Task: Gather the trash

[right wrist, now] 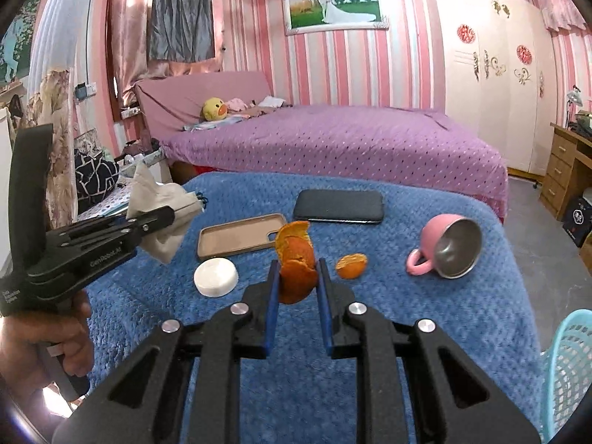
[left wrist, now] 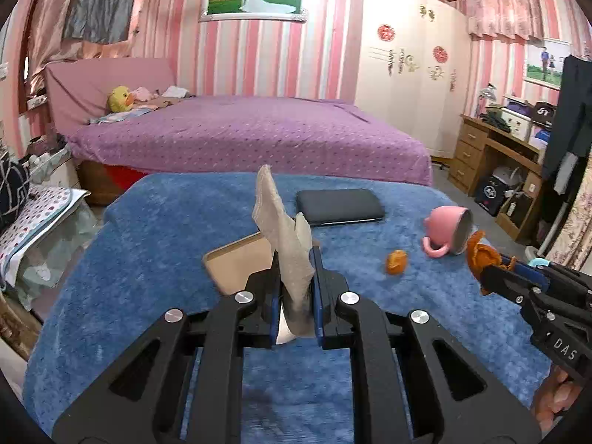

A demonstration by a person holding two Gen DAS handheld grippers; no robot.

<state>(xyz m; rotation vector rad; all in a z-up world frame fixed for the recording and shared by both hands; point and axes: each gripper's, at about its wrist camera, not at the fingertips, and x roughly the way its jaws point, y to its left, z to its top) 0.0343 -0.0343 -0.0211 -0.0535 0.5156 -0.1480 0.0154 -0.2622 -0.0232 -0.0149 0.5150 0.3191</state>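
While my left gripper (left wrist: 296, 259) pinches a crumpled beige tissue (left wrist: 285, 236) above the blue blanket (left wrist: 148, 259), my right gripper (right wrist: 298, 273) clamps an orange peel (right wrist: 296, 259); another peel piece (right wrist: 351, 265) lies beside the tipped pink cup (right wrist: 444, 251).

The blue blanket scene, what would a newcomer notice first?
Two black grippers raised over the fuzzy blue blanket: the left gripper clamps a crumpled beige tissue, the right gripper curled orange peel. Farther right a pink steel-lined mug lies tipped over, a smaller orange peel scrap beside it.
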